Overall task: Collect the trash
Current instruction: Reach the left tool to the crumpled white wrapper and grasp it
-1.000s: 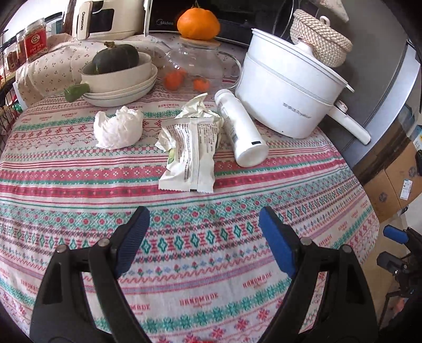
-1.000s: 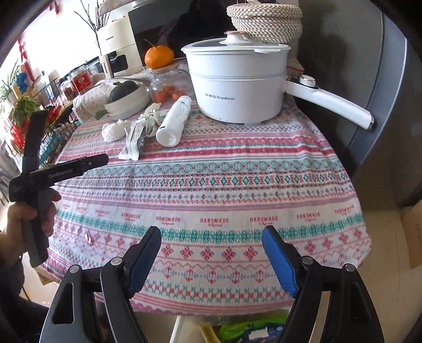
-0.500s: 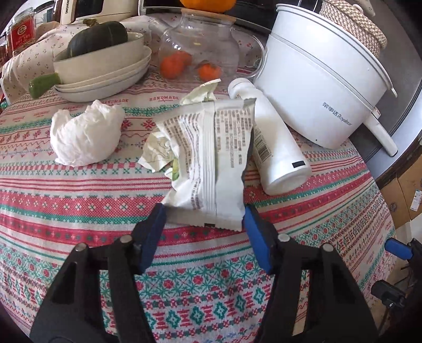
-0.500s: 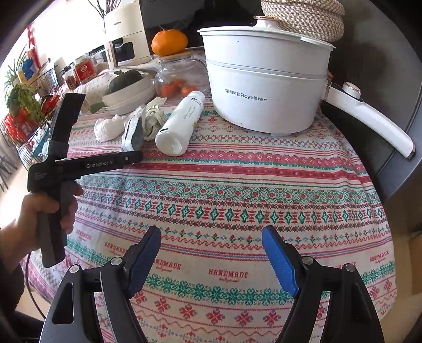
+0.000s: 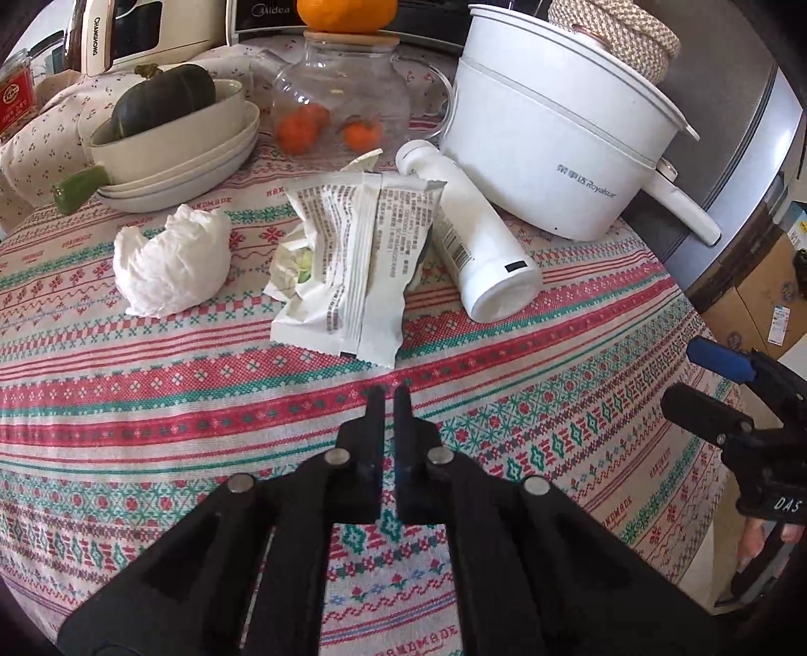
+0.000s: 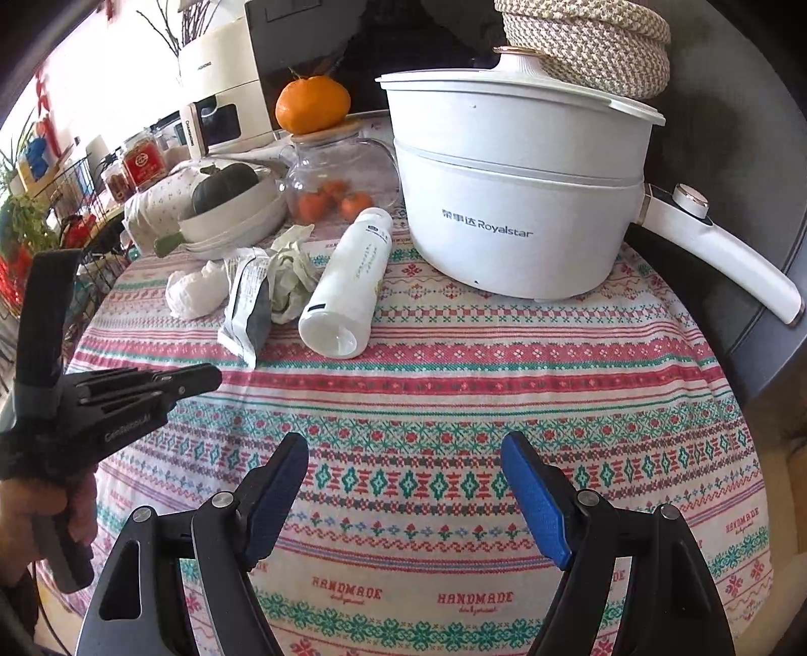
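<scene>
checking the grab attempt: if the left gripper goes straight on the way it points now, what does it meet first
Probably the near edge of the white snack wrapper, just beyond the left gripper. Its jaws have just been closing with nothing between them; only tablecloth lies in the gap before it. Depth is unclear.

A round table is covered by a striped patterned tablecloth (image 6: 454, 383) printed with "HANDMADE". A white Royalstar electric pot (image 6: 514, 202) is stood at the far right, its handle (image 6: 726, 252) pointed right, and a woven rope basket (image 6: 585, 45) is seen behind its lid. A glass teapot (image 5: 343, 96) with small oranges inside is placed to its left, and a large orange (image 6: 312, 103) is set on its wooden lid. Farther left, a dark green squash (image 5: 161, 98) is held in a stack of pale dishes (image 5: 176, 161). Red-labelled jars (image 6: 143, 164) are lined up at the far left.
</scene>
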A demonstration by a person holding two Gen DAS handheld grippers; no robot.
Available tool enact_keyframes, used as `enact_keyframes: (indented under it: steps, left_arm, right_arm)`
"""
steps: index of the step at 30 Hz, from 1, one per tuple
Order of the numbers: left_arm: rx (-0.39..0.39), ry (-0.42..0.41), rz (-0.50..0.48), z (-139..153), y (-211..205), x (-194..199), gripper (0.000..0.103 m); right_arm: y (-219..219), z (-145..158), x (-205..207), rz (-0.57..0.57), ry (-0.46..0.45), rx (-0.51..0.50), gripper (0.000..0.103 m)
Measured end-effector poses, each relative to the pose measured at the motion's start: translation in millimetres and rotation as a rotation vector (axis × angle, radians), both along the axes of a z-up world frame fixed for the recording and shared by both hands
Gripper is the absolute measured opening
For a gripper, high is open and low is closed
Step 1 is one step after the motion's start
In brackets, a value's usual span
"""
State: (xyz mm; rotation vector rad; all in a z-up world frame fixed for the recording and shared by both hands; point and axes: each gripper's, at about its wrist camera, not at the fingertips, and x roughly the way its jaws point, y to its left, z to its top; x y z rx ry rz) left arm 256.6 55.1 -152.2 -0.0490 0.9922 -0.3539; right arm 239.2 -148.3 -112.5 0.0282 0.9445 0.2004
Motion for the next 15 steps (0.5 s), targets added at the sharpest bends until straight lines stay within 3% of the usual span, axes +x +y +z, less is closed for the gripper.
enact_keyframes:
  steps: [1,3,11,13,15]
  left_arm:
    - [0.0,-0.011,0.01,0,3,1,0.053]
    - [-0.002,-0.057,0.052,1,7,2,0.086]
    - [0.005,-0.055,0.1,-12,-6,47,0.082]
    - [0.016,-0.048,0.094,-17,-9,52,0.059]
    - [0.011,-0.049,0.087,-18,-8,54,0.052]
  right_arm:
    - [2,0,2,-0.003,-0.001,0.006,0.08]
    - [5,1,4,-0.004,0.0,0.013,0.08]
    - [6,-2,6,0.014,0.002,-0.013,0.08]
    - [6,-4,8,0.016,0.005,-0.015,0.08]
    - [6,-6,12,0.017,0.006,-0.016,0.08]
